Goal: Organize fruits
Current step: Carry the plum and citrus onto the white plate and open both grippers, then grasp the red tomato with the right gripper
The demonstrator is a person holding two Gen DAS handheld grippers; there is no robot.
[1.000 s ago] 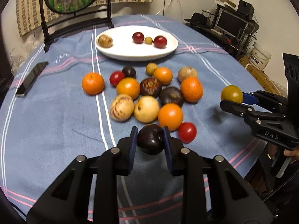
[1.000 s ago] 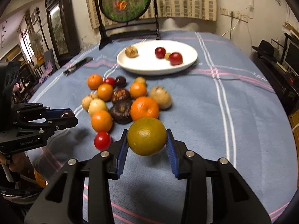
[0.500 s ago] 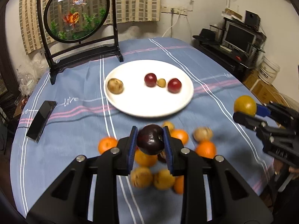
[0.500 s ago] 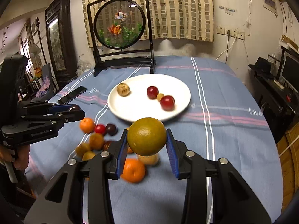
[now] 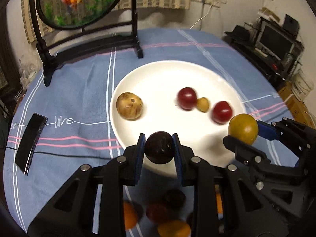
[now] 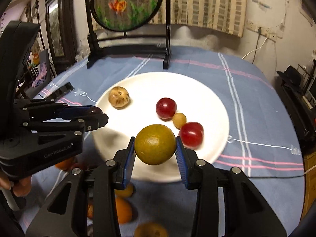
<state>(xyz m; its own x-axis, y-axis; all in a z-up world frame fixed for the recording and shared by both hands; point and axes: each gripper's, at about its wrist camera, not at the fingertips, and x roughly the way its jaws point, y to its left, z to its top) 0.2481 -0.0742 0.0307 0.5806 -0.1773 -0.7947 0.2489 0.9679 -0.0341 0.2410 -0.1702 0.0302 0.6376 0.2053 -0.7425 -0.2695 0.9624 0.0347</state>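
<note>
My left gripper (image 5: pixel 159 148) is shut on a dark purple fruit (image 5: pixel 159 147) and holds it over the near rim of the white plate (image 5: pixel 158 73). My right gripper (image 6: pixel 155 144) is shut on a yellow-green citrus (image 6: pixel 155 144) over the plate's (image 6: pixel 213 98) near side; it also shows in the left wrist view (image 5: pixel 243 128). The plate holds a tan spotted fruit (image 5: pixel 129 108), two red fruits (image 5: pixel 186 98) (image 5: pixel 222 112) and a small yellow one (image 5: pixel 203 104). Several loose fruits (image 5: pixel 171 217) lie on the cloth below the grippers, partly hidden.
A black phone (image 5: pixel 30 142) lies at the left on the blue striped tablecloth (image 5: pixel 79 90). A round goldfish screen on a black stand (image 5: pixel 83 6) stands behind the plate. Desk clutter and a monitor (image 5: pixel 276 39) are off the table at right.
Both grippers have moved forward with their fruits, from above the loose pile to above the plate's near rim. The pile has slid to the bottom of both views.
</note>
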